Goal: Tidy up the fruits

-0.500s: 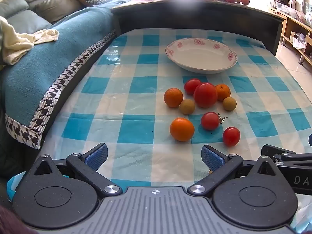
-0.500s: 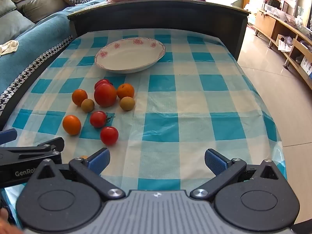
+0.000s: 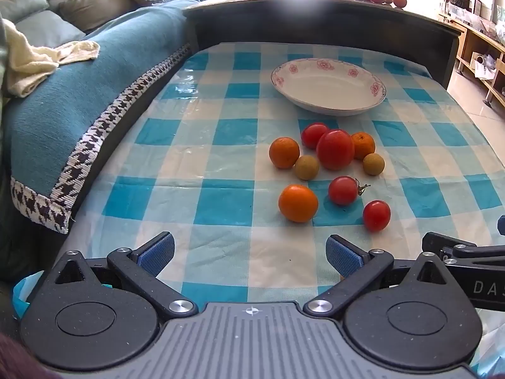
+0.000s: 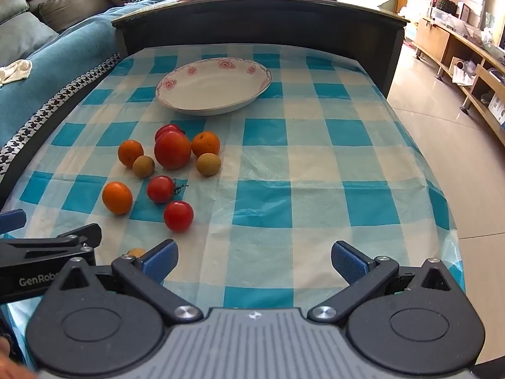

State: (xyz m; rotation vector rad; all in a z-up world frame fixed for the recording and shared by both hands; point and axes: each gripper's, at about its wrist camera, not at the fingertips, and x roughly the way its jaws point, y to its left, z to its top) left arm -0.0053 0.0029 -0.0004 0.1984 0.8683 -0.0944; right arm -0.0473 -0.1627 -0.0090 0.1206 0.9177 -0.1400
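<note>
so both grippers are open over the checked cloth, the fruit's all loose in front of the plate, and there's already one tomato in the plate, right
Not quite: the plate is empty, as the right wrist view shows plainly. The rest holds. The left gripper and right gripper are both open over the checked cloth, and the fruit, such as the big tomato, lies loose in front of the plate.
</note>
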